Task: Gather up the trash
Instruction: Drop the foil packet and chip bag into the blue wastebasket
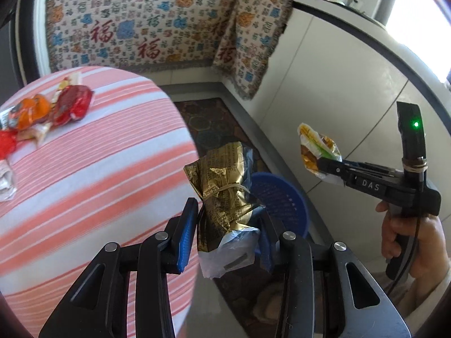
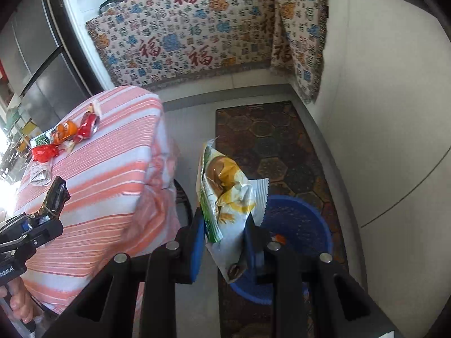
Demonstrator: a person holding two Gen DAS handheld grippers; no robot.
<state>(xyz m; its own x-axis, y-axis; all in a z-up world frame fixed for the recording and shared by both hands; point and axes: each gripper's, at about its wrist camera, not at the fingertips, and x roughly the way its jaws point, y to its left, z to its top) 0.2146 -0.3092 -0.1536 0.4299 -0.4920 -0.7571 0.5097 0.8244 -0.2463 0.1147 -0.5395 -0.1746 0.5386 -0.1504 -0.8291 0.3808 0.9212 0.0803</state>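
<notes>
My left gripper (image 1: 227, 211) is shut on a crumpled gold wrapper (image 1: 222, 186) bound with a rubber band, held in the air just off the table's edge. Below and behind it, a blue basket (image 1: 282, 197) stands on the floor. My right gripper (image 2: 222, 225) is shut on a white, green and yellow snack wrapper (image 2: 225, 191), held beside the same blue basket (image 2: 298, 225), which has a small orange scrap inside. In the left wrist view, that right gripper (image 1: 324, 164) hangs at the right with its snack wrapper (image 1: 318, 146), held by a hand (image 1: 406, 242).
A table with a pink striped cloth (image 1: 84, 174) carries red (image 1: 72, 104), orange (image 1: 31, 112) and white (image 1: 5, 180) wrappers. A dark hexagon-patterned mat (image 2: 267, 140) lies under the basket. A patterned cloth (image 2: 197, 28) drapes the counter behind; white cabinets (image 2: 380, 140) close the right.
</notes>
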